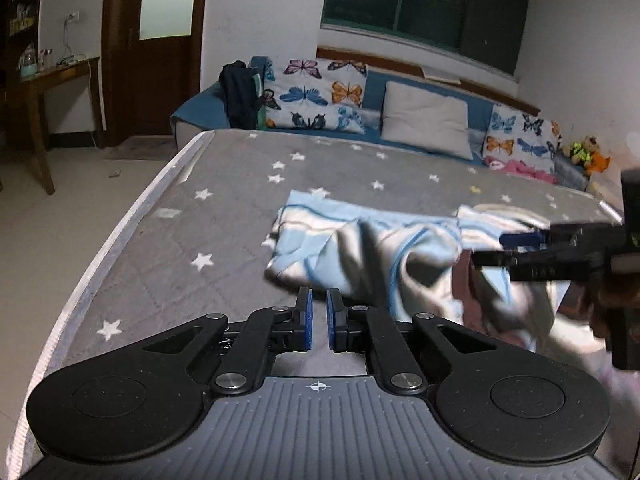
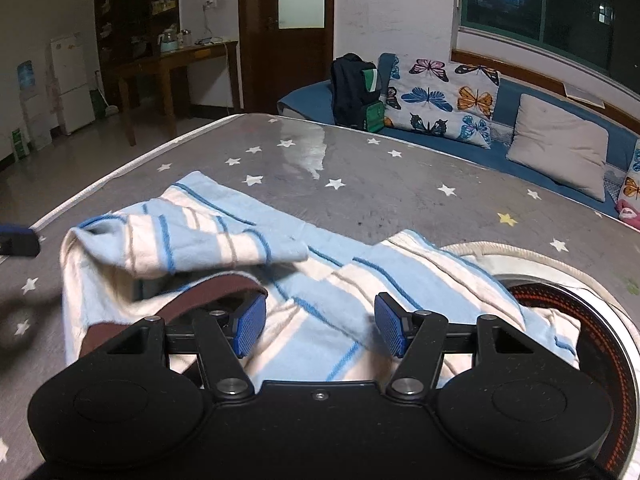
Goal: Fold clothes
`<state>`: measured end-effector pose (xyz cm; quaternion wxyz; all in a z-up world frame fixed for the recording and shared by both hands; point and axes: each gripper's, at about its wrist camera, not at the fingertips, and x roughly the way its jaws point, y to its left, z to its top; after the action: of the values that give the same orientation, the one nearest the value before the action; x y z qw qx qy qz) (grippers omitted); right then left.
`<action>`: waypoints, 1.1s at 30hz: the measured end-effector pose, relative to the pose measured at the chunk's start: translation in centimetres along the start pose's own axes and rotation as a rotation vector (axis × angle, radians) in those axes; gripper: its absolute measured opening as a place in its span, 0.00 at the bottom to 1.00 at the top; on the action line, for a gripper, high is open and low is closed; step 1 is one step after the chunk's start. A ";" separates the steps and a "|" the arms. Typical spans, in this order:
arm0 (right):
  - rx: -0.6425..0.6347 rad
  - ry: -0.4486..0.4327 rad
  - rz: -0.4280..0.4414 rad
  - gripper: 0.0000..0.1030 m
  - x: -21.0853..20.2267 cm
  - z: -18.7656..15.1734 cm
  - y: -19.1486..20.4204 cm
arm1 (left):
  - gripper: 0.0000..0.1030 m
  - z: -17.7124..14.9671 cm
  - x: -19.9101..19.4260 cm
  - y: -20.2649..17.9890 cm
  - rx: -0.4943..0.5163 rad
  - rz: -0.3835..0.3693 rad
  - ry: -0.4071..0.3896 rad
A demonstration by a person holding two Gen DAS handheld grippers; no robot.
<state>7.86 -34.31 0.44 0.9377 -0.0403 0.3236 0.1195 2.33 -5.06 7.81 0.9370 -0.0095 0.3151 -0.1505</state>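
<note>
A crumpled light-blue striped garment (image 2: 248, 240) lay near the middle of the grey star-patterned bed (image 2: 380, 184), a brown band (image 2: 208, 296) showing at its near side and a round basket (image 2: 600, 320) just beside it on the right. The right gripper (image 2: 320, 326) hung over the cloth with its jaws wide apart, holding nothing. The left gripper (image 1: 319, 320) sat at the garment's near edge, jaws almost closed with a narrow gap; they seemed empty, though the cloth there was blurred.
</note>
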 end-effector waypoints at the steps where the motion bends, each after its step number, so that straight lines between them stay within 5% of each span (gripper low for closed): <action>1: 0.002 0.002 -0.002 0.60 0.3 0.1 0.0 | 0.08 0.2 -0.1 -0.1 0.005 -0.010 -0.006; 5: 0.008 0.012 -0.012 0.56 1.6 0.5 -0.2 | 0.19 1.2 -0.5 -1.8 0.083 -0.071 -0.057; 7: 0.018 0.031 -0.010 0.49 1.6 0.5 0.4 | 0.35 1.0 -0.2 -3.1 0.143 -0.074 -0.067; 14: -0.007 0.036 0.007 0.39 1.4 0.0 0.2 | 0.38 1.5 2.8 -5.5 0.244 -0.062 -0.032; 23: -0.031 0.046 -0.003 0.39 1.5 -0.4 -0.2 | 0.50 1.4 5.7 -5.9 0.287 -0.049 0.001; 26: -0.040 0.048 -0.009 0.39 1.6 -0.5 -0.3 | 0.49 1.6 6.2 -6.0 0.292 -0.045 -0.003; 28: -0.046 0.050 -0.013 0.36 1.6 -0.6 -0.4 | 0.21 1.8 6.9 -5.6 0.265 -0.055 0.027; 29: -0.049 0.051 -0.015 0.33 1.6 -0.7 -0.5 | 0.16 1.9 7.2 -5.4 0.247 -0.063 0.039; 33: -0.067 0.049 -0.003 0.19 1.5 0.2 1.9 | 0.12 1.8 6.9 -4.7 0.211 -0.060 0.027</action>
<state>8.65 -32.13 -0.35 0.9278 -0.0752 0.3423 0.1277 7.25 -11.67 5.73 0.9235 0.0818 0.3096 -0.2110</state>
